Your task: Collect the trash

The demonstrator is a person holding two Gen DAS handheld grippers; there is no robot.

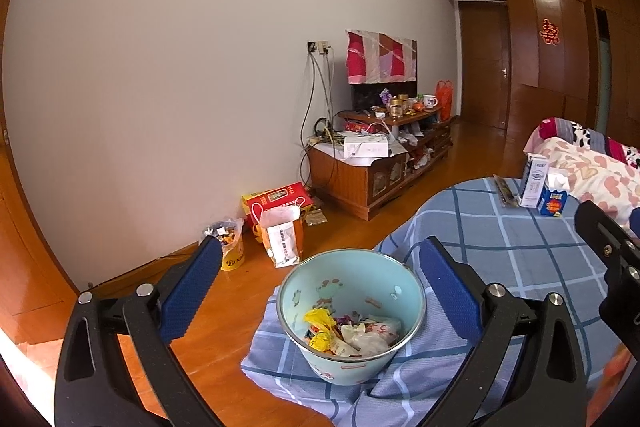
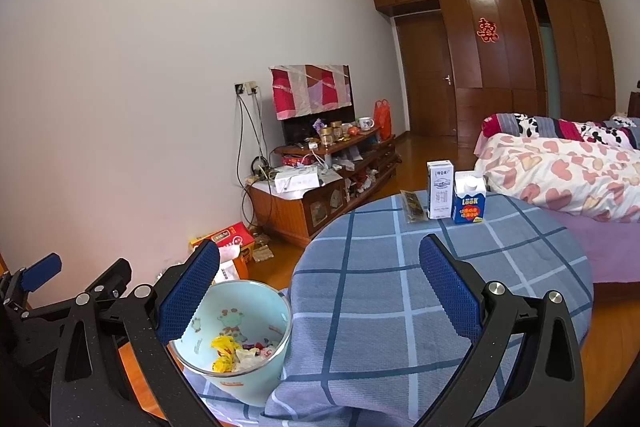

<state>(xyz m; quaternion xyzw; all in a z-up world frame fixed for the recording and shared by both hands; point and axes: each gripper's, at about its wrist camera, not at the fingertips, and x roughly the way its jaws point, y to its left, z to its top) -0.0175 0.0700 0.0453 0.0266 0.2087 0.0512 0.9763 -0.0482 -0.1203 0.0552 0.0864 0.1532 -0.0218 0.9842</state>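
- So far, part of the collecting looks done: the pale blue bin (image 1: 350, 315) already holds trash (image 1: 352, 335), including yellow wrappers and crumpled white plastic lying at its bottom.
- That bin sits at the near left edge of the round surface (image 2: 440, 287), which is covered by a blue checked cloth; part of the bin seems to overhang the edge, though how far is hard to judge.
- Left hand-held gripper (image 1: 320, 267) is released, its blue pads spread wide on either side of the bin and gripping nothing.
- Right hand-held gripper (image 2: 320, 267) is likewise spread apart and empty, aimed over the middle of the surface, with the bin just beside its left pad.
- Left to collect, as I judge it, are three things at the far side of the surface: a white milk carton (image 2: 440, 189), a blue carton (image 2: 469, 199) touching or just beside it on the right, and a flat dark wrapper (image 2: 412, 207) lying to the left of them.
- Whether the cartons are empty cannot be told.
- Nothing else lies on the cloth between the bin and those three things, so the job seems more than halfway through.
- Clutter on the floor by the wall is well apart from the surface and may not belong to the task.
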